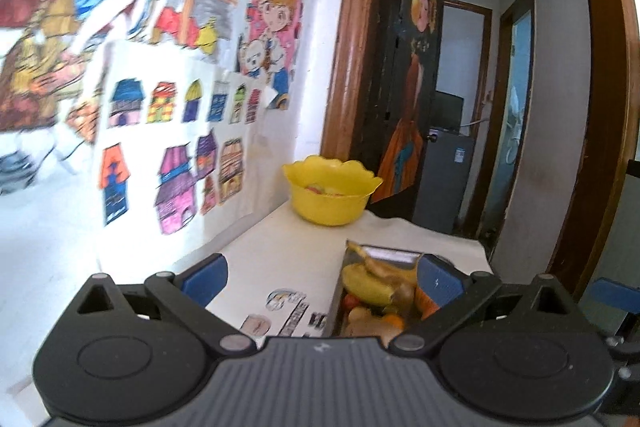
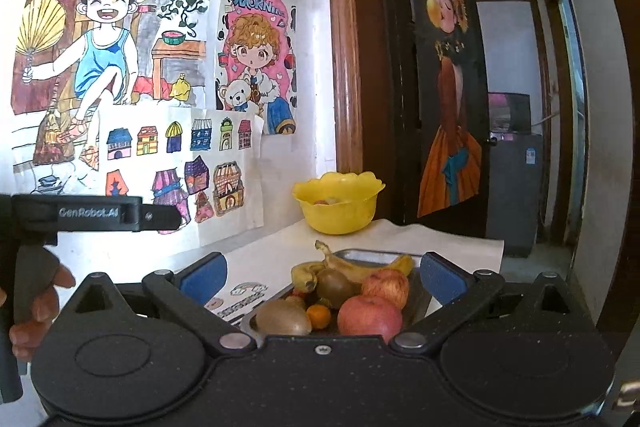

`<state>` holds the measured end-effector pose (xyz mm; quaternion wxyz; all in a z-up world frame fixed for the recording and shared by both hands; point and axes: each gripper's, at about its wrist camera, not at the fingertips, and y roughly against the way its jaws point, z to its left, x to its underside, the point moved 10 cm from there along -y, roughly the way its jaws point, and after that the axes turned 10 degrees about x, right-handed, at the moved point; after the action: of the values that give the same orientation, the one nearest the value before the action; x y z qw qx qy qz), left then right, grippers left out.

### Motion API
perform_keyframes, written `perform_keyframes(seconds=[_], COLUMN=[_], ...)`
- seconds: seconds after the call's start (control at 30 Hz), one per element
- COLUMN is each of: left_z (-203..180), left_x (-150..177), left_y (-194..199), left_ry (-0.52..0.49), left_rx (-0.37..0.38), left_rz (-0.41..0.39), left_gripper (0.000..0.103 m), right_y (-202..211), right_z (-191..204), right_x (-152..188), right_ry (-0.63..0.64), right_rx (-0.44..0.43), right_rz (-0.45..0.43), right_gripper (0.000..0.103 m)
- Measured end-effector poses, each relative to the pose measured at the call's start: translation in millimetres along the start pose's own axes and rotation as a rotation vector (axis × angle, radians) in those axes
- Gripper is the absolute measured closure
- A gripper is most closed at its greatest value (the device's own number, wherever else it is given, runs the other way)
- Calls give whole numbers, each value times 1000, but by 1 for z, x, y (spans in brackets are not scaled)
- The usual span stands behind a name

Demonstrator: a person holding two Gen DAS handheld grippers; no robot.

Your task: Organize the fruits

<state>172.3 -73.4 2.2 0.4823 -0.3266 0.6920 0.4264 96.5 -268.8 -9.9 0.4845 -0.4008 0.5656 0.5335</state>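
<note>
Left wrist view: left gripper (image 1: 323,277) wide open, empty, tray (image 1: 383,254) near right, yellow bowl (image 1: 331,190) far. Right wrist view: right gripper (image 2: 323,277) gaping too, over apples (image 2: 370,315). Looks like picking's next, so drop and close.

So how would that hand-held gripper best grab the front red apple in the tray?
Probably from above, fingers closing across the widest part of the front apple. It sits on top of the pile in the tray, with its upper half exposed and fruit crowding its left.
</note>
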Motion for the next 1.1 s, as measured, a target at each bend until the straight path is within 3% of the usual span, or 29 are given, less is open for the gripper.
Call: perform_keyframes(seconds=[0.3,0.53,0.7,0.83,1.1], left_z=[13,18,25,31,39], left_x=[46,70,88,96,107], left_y=[27,32,30,32,35], left_ry=[-16,-39,-18,-27,7], left_rx=[-81,-95,-110,-129,-141], left_rz=[31,20,48,57,68], left_gripper=[0,0,1,0,0], right_y=[24,25,17,11,4], right_z=[-1,-1,3,15,17], right_x=[32,59,79,91,99], right_ry=[-59,-63,-91,-110,-97], right_rx=[84,150,153,71,123], right_rz=[35,58,96,121,124], right_gripper=[1,1,1,1,1])
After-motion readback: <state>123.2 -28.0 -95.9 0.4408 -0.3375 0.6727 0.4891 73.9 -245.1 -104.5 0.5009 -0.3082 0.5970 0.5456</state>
